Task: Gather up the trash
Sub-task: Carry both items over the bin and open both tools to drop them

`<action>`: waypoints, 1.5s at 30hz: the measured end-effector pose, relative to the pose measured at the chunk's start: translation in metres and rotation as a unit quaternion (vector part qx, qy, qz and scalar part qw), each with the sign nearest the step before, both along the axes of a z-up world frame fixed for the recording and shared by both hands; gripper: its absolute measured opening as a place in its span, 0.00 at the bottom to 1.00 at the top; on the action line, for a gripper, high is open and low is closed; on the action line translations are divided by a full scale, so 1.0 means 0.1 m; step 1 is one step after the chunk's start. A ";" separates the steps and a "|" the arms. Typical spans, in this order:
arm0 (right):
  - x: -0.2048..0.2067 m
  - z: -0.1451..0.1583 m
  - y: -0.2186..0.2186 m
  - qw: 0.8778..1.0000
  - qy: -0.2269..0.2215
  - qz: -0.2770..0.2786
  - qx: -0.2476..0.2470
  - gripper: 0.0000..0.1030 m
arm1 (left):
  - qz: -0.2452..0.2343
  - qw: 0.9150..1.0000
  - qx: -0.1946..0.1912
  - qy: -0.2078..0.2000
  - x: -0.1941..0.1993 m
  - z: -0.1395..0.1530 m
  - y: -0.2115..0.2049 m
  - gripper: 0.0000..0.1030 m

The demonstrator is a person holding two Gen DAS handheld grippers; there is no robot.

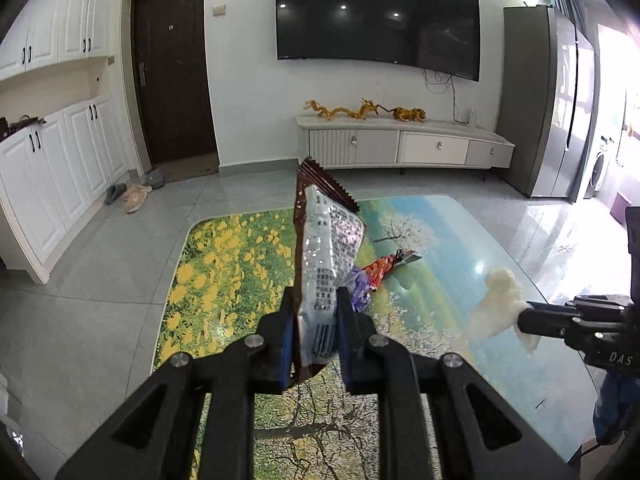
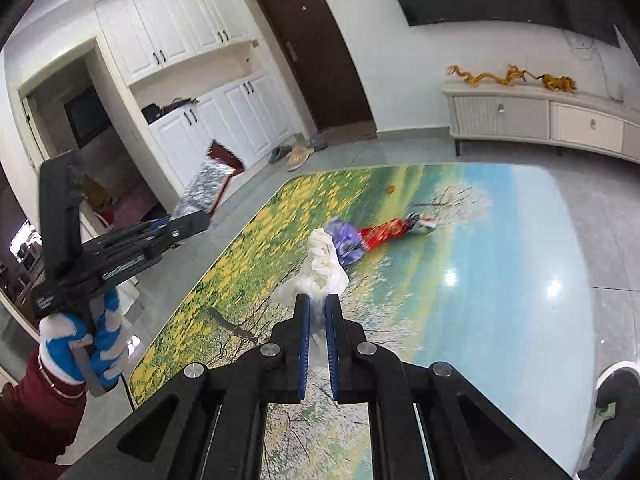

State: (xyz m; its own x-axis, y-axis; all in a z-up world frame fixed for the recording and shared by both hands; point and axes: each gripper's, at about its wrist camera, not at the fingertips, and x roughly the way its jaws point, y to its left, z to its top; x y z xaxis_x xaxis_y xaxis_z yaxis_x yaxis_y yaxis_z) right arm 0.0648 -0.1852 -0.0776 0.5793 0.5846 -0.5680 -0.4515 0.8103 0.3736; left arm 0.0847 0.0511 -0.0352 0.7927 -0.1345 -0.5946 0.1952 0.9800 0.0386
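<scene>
The left gripper (image 1: 314, 312) has its blue pads clamped on a brown and silver snack wrapper (image 1: 324, 256), which stands upright between the jaws and is lifted clear of the table (image 1: 460, 248) with the printed landscape top. The right gripper (image 2: 316, 316) has its jaws nearly together, pinching a crumpled white tissue (image 2: 324, 266) that is likewise raised above the table. Still lying on the table, towards its far end from both grippers, are a red wrapper (image 2: 380, 236) and a purple wrapper (image 2: 346, 240), touching each other end to end. The left wrist view shows the right gripper from the side, at the table's right edge, with the tissue bulging out of its tip; it also takes in the wall television (image 1: 376, 16), the low cabinet (image 1: 404, 146) with gold dragon figures beyond the table, and a tall grey refrigerator (image 1: 560, 100). The right wrist view alone shows the person's gloved left hand (image 2: 86, 348), blue and white, around the left gripper's handle, a dark red sleeve (image 2: 36, 408) below it, a small orange speck (image 2: 391, 189) on the table's far part, and slippers (image 2: 298, 154) by the dark door (image 2: 316, 48).
</scene>
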 end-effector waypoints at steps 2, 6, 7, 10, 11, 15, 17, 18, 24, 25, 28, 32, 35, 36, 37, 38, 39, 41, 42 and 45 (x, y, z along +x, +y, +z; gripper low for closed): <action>-0.05 0.08 -0.10 1.000 -0.008 -0.014 0.000 0.08 | -0.001 1.000 0.009 -0.017 -0.13 0.10 -0.13 0.16; -0.17 0.19 -0.35 0.999 -0.022 -0.039 -0.001 0.08 | -0.015 0.999 0.024 -0.042 -0.33 0.23 -0.39 0.16; -0.19 0.21 -0.43 0.999 -0.025 -0.047 0.000 0.08 | -0.021 0.998 0.027 -0.045 -0.35 0.25 -0.45 0.16; -0.22 0.23 -0.62 0.997 -0.032 -0.067 0.005 0.08 | -0.035 0.997 0.044 -0.058 -0.43 0.31 -0.64 0.16; -0.23 0.23 -0.70 0.997 -0.034 -0.075 0.008 0.08 | -0.040 0.996 0.049 -0.061 -0.45 0.32 -0.70 0.16; -0.33 0.25 -1.02 0.993 -0.039 -0.106 0.019 0.08 | -0.064 0.994 0.065 -0.065 -0.48 0.34 -0.96 0.16; -0.35 0.25 -1.19 0.991 -0.040 -0.123 0.026 0.08 | -0.077 0.992 0.072 -0.065 -0.47 0.35 -1.09 0.16; -0.37 0.25 -1.30 0.990 -0.040 -0.134 0.029 0.08 | -0.084 0.992 0.075 -0.064 -0.46 0.35 -1.17 0.16; -0.46 0.19 -1.93 0.976 -0.038 -0.209 0.042 0.08 | -0.135 0.985 0.097 -0.055 -0.38 0.31 -1.71 0.16; -0.48 0.17 -2.03 0.974 -0.037 -0.221 0.041 0.08 | -0.145 0.983 0.100 -0.053 -0.36 0.29 -1.82 0.16; -0.52 0.09 -2.33 0.964 -0.030 -0.260 0.036 0.08 | -0.174 0.977 0.112 -0.044 -0.30 0.22 -2.15 0.16; -0.53 -0.07 -2.73 0.949 -0.011 -0.314 0.026 0.08 | -0.217 0.969 0.120 -0.016 -0.15 0.08 -2.69 0.16; -0.54 -0.27 -3.05 0.935 0.013 -0.354 0.021 0.08 | -0.258 0.958 0.120 0.015 0.00 -0.08 -3.16 0.17; -0.54 -0.35 -3.16 0.930 0.023 -0.367 0.021 0.08 | -0.274 0.954 0.120 0.030 0.04 -0.15 -3.32 0.17; -0.54 -0.45 -3.27 0.923 0.035 -0.381 0.021 0.08 | -0.289 0.949 0.117 0.045 0.07 -0.22 -3.48 0.17; -0.54 -0.55 -3.39 0.917 0.047 -0.395 0.021 0.08 | -0.304 0.944 0.115 0.061 0.12 -0.29 -3.64 0.17; -0.52 -0.65 -3.51 0.912 0.059 -0.406 0.021 0.08 | -0.321 0.937 0.114 0.080 0.15 -0.38 -3.83 0.17; -0.50 -0.86 -3.70 0.900 0.085 -0.427 0.022 0.08 | -0.347 0.924 0.112 0.113 0.21 -0.56 -4.17 0.17; -0.49 -0.97 -3.79 0.894 0.097 -0.437 0.023 0.08 | -0.360 0.917 0.111 0.130 0.22 -0.66 -4.33 0.19; -0.48 -1.24 -3.98 0.880 0.128 -0.456 0.024 0.08 | -0.385 0.901 0.106 0.171 0.26 -0.90 -4.71 0.19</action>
State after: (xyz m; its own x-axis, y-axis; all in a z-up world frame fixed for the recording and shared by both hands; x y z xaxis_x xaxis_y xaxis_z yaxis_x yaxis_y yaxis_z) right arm 0.0165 -0.5832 -0.2020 0.6765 -0.0310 -0.7358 0.4830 0.7729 0.4115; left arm 0.1109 -0.4198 -0.1250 0.2782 -0.4205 -0.8636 0.8500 0.5266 0.0174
